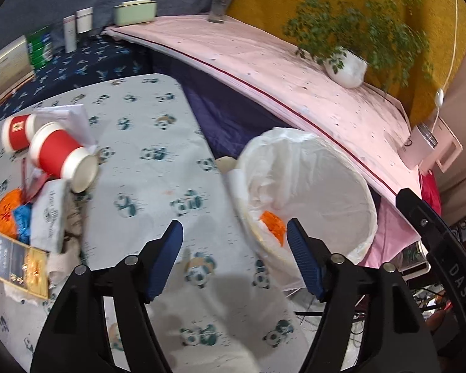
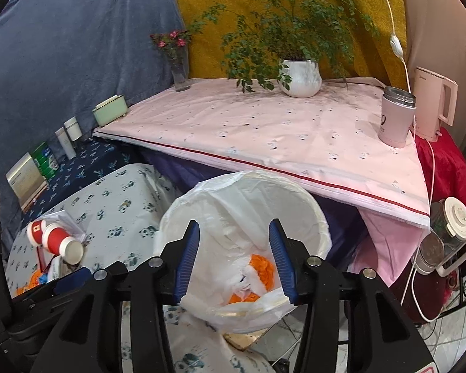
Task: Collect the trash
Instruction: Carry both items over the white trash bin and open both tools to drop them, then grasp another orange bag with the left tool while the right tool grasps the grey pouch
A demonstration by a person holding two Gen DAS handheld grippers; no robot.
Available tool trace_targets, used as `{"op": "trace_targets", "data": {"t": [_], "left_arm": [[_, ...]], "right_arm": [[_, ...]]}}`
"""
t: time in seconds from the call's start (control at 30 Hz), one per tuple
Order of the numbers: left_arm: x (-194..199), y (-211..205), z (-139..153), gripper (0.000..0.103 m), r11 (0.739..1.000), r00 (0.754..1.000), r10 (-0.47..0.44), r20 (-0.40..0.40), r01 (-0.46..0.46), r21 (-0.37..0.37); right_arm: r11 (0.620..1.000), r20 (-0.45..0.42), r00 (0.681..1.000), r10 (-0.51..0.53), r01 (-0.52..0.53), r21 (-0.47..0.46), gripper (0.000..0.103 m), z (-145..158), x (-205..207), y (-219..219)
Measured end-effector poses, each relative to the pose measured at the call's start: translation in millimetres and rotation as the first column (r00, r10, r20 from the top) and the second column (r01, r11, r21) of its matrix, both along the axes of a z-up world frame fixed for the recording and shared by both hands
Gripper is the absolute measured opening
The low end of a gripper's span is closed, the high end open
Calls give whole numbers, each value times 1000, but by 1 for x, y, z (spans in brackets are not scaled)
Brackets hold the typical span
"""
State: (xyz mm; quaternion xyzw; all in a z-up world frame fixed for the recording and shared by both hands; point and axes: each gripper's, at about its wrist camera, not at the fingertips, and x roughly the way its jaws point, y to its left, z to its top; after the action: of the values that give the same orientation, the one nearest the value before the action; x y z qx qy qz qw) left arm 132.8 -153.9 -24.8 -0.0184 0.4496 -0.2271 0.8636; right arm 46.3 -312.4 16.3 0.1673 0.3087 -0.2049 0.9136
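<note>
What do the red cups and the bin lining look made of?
Red cups: likely paper, matte red sleeve with white ends and a rolled rim; both lie tipped over.
Bin lining: thin white plastic film, translucent, glossy, crinkled and folded over the rim.
Orange scrap inside: crumpled, maybe plastic wrapper; unclear.

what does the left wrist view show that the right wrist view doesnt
Only the left wrist view shows the gold-edged card and white packet in the trash pile. Only the right wrist view shows the pink kettle whole and the glass jug on the floor side. Both show the lined trash bin with orange trash inside, the two red paper cups, the potted plant, and open, empty grippers: left, right.
</note>
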Motion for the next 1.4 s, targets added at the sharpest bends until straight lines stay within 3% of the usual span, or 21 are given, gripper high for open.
{"op": "trace_targets", "data": {"t": [0.17, 0.23, 0.47, 0.7, 0.8, 1.1, 1.23, 1.4], "left_arm": [[-4, 42, 2, 69, 997, 997, 78, 2, -78, 1], [-6, 65, 4, 74, 992, 992, 127, 17, -127, 10], [-9, 129, 5, 76, 969, 969, 246, 24, -247, 24], [-7, 194, -3, 80, 928, 928, 372, 9, -372, 30], [-5, 222, -8, 85, 902, 902, 431, -6, -431, 30], [18, 293, -27, 85, 829, 827, 559, -61, -559, 23], [27, 308, -38, 85, 816, 812, 577, -91, -577, 28], [41, 312, -51, 84, 819, 812, 572, -116, -572, 37]], "right_arm": [[998, 6, 998, 60, -60, -14, 52, 8, 2, 35], [996, 4, 996, 88, -88, -15, 52, 9, 4, 51], [984, -11, 984, 180, -180, -9, 52, 11, 13, 102], [962, -34, 962, 272, -272, 1, 52, 7, 26, 149], [951, -47, 950, 308, -308, 2, 52, 4, 33, 167], [920, -90, 916, 391, -391, 18, 52, -14, 67, 212], [911, -111, 904, 412, -411, 32, 52, -25, 84, 225], [904, -142, 893, 428, -424, 54, 52, -44, 105, 236]]}}
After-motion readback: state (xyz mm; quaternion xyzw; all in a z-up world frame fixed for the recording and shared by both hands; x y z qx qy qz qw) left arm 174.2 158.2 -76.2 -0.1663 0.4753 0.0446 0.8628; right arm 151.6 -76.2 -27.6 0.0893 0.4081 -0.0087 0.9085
